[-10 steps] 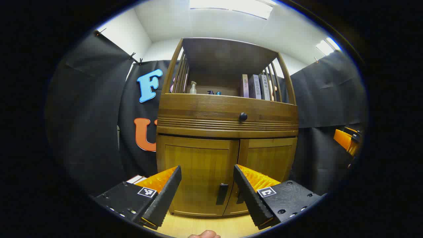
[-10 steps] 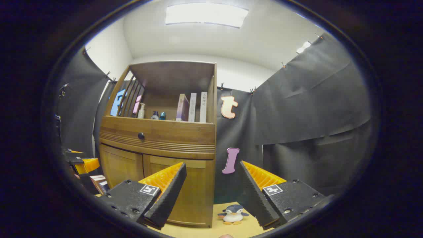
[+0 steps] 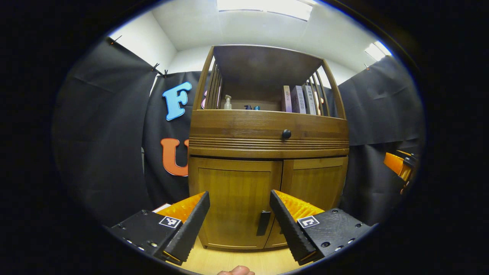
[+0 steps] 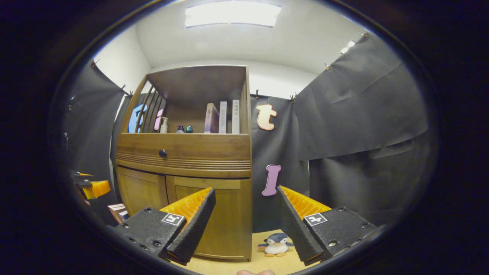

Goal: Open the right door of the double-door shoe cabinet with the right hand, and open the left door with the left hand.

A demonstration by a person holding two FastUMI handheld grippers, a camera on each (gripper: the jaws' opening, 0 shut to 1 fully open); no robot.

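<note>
Below the drawer knob (image 3: 286, 134), both rigid wooden doors of the shoe cabinet (image 3: 267, 126) are seen closed, best pulled by the dark handle (image 3: 263, 223) between the left hand-held gripper (image 3: 240, 223)'s spread fingers, the right hand-held gripper (image 4: 246, 223) likewise released.

The left gripper view faces the cabinet (image 3: 267, 152) head-on from low down, while the right gripper view sees that cabinet (image 4: 187, 164) obliquely from its right.
</note>
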